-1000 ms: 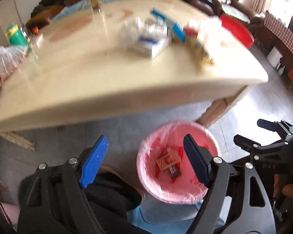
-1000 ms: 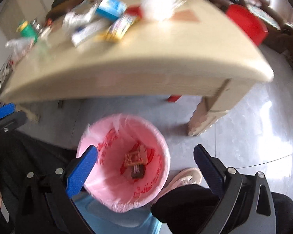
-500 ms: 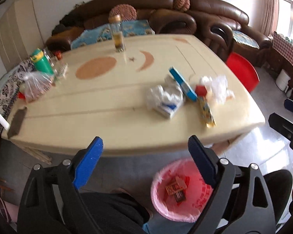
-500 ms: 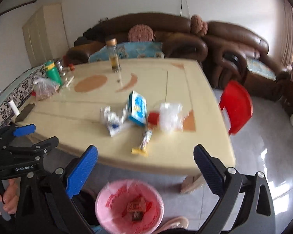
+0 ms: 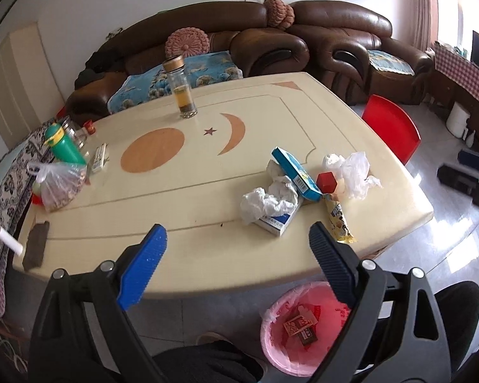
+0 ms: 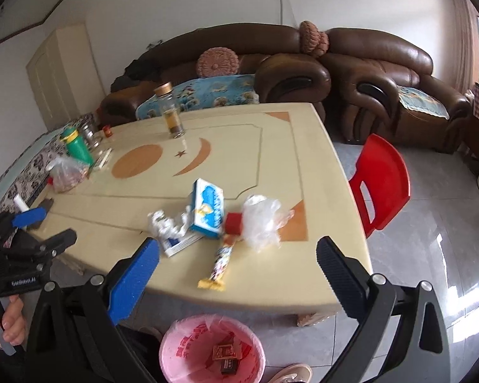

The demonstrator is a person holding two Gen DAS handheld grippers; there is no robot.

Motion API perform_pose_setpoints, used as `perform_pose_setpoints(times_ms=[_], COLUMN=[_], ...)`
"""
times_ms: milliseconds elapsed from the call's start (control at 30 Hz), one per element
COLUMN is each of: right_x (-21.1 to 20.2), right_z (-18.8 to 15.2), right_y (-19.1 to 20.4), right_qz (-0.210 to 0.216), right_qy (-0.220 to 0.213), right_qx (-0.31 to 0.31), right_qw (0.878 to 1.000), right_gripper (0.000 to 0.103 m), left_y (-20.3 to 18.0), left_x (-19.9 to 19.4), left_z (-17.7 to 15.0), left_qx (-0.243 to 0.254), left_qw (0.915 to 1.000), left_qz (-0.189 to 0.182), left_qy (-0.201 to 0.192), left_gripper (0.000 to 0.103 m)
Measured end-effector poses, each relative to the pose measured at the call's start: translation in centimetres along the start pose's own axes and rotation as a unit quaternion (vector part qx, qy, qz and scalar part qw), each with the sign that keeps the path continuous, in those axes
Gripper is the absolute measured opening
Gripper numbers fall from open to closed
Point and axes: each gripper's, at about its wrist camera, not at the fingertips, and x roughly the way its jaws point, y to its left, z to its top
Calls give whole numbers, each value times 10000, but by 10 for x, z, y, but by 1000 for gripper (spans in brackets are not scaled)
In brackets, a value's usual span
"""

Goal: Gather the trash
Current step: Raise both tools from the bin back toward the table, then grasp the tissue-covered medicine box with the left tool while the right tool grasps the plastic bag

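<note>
Both grippers hang over the near edge of the table (image 5: 182, 191) with nothing between their pads. Left gripper (image 5: 238, 242) stands wide, its jaws having just been opening, empty; right gripper (image 6: 239, 261) is wide apart too, empty. On the floor below, just in front of the table edge, sits the bin (image 6: 178, 351), lined with a pink bag, holding a few small wrappers (image 6: 225, 352). The trash lies in a cluster on the near right part of the tabletop: crumpled tissue (image 5: 265, 199) resting on a white and blue box (image 5: 279, 221), a blue carton (image 5: 295, 172) tilted against the tissue, a red cube (image 5: 327, 182) beside it, a clear plastic bag (image 5: 354, 169) just to the right, and a yellow snack wrapper (image 5: 340, 221) pointing toward the table edge. Farther back stands a glass jar (image 5: 180, 91) with amber liquid; at the left edge are a green bottle (image 5: 62, 145) and a bag of food (image 5: 59, 185). A red chair (image 6: 381, 178) stands at the right side of the table, a brown sofa (image 6: 271, 63) behind.
</note>
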Motion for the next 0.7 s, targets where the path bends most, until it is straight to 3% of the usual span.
perform_pose_setpoints(times_ms=[333, 533, 700], right_x=[34, 68, 100], right_z=[32, 36, 34], right_y=[-32, -40, -49], right_qz=[304, 370, 425], right_qy=[-19, 96, 304], right_qx=[331, 378, 471], right_qw=[9990, 9986, 9975], right_gripper=[96, 96, 96], left_y=[-19, -20, -21], left_x=[54, 88, 109], left_z=[9, 13, 19], left_qx=[328, 138, 140], left_qw=[9978, 9944, 9937], left_qz=[-427, -751, -730], left_qy=[382, 726, 841], left_gripper=[89, 89, 89])
